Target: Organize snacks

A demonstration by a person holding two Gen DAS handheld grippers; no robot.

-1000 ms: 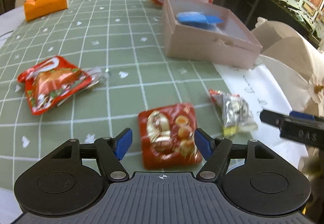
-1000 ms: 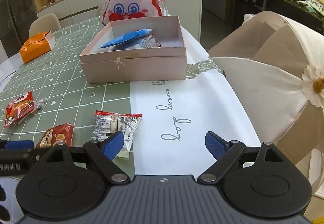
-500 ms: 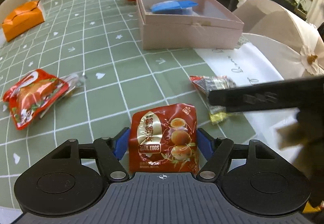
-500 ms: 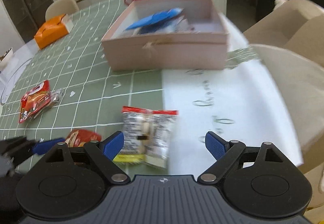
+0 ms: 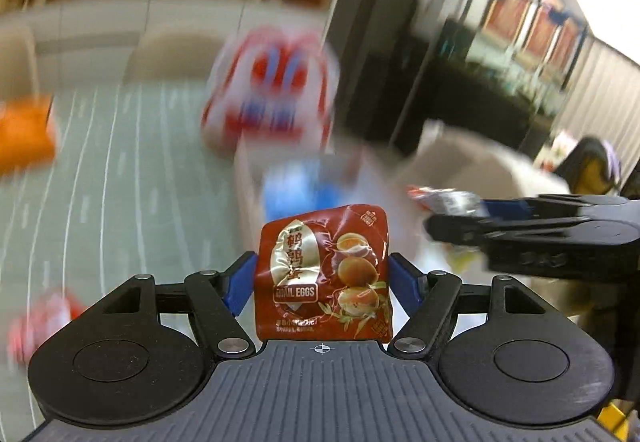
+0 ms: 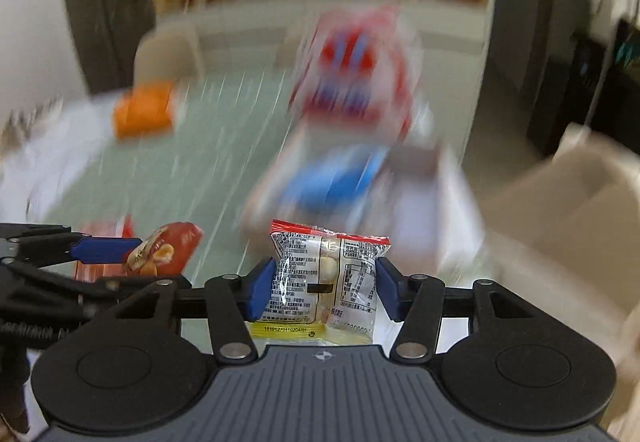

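My left gripper [image 5: 324, 278] is shut on a red quail-egg packet [image 5: 323, 274], held upright off the table between the blue pads. The jaws of my right gripper [image 6: 325, 288] are closing on a clear snack packet [image 6: 326, 274] with a red top edge, and the pads press its sides. Each gripper shows in the other's view: the right gripper [image 5: 480, 220] with its clear packet [image 5: 444, 200], and the left gripper [image 6: 108, 250] with the red packet [image 6: 164, 250]. Ahead, blurred, stands the pink box [image 5: 248, 178] with a blue packet [image 5: 296, 190] inside.
A red-and-white rabbit bag [image 5: 272, 98] stands behind the box, and an orange box [image 5: 24, 138] sits at the far left of the green checked cloth. Another red packet [image 5: 40, 318] lies on the table at the lower left. A beige chair [image 6: 580, 194] is to the right.
Both grippers have closed on their packets and risen off the table with them. Both views have tilted up toward the box and shelves, now motion-blurred.
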